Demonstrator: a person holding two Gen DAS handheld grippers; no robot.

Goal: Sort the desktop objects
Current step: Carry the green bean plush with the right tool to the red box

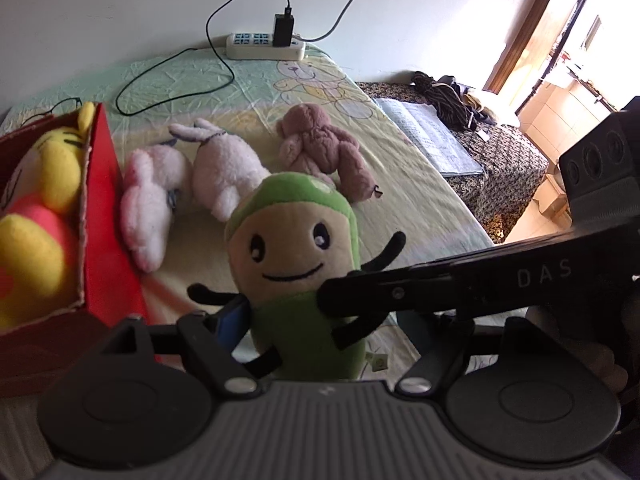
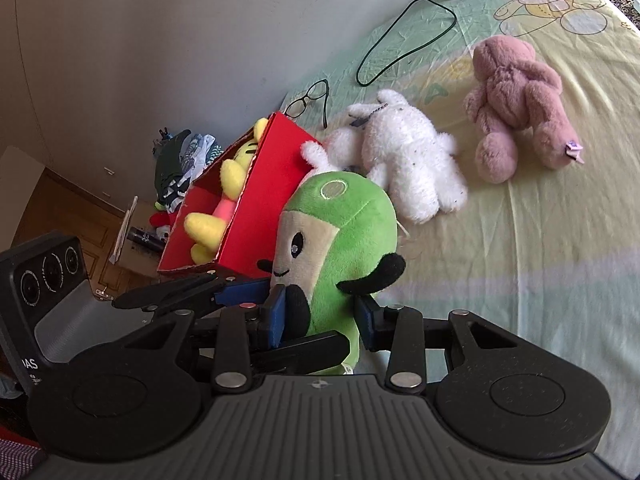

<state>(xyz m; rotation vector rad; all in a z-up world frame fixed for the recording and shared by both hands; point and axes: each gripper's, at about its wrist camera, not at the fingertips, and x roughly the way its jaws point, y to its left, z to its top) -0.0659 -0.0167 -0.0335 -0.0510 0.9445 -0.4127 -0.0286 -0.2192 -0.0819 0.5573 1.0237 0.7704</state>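
your biggest risk is the red cardboard box (image 2: 244, 200), just left of the green plush doll with thin black limbs (image 2: 344, 240): both grippers clench that doll above the bed, so a tug apart could twist it loose or bump the box. right gripper (image 2: 320, 316) clamps its body; left gripper (image 1: 280, 320) pinches it too. only the right view shows the glasses (image 2: 308, 98) behind the box; the left shows the doll's face.

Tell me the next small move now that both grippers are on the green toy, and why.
Probably let one gripper go and carry the green toy left, over the red box. Both the left gripper and the right gripper are shut on its lower body, so it is firmly held. The box, already holding a yellow toy, sits just to its left with room at the near end.
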